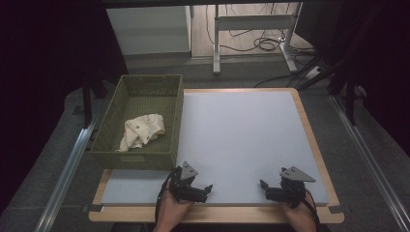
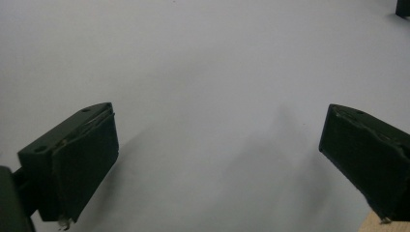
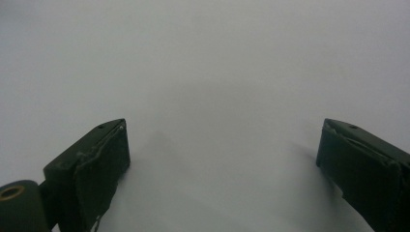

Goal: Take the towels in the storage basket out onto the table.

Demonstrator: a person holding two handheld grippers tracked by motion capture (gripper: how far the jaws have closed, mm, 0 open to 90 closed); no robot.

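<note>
A crumpled cream cloth with small dark dots (image 1: 141, 131) lies inside an olive woven basket (image 1: 104, 145) at the left of the table. My left gripper (image 1: 207, 189) rests near the front edge of the pale mat, just right of the basket's front corner, open with nothing between its jaws (image 2: 217, 164). My right gripper (image 1: 264, 188) sits at the front right of the mat, also open and empty (image 3: 222, 169). Both point toward the middle of the mat.
A pale grey mat (image 1: 241, 140) covers a wooden-rimmed table (image 1: 309, 130). Beyond the far edge stand a white table frame (image 1: 251, 29) and floor cables (image 1: 263, 44). A metal rail (image 1: 65, 169) runs along the left side.
</note>
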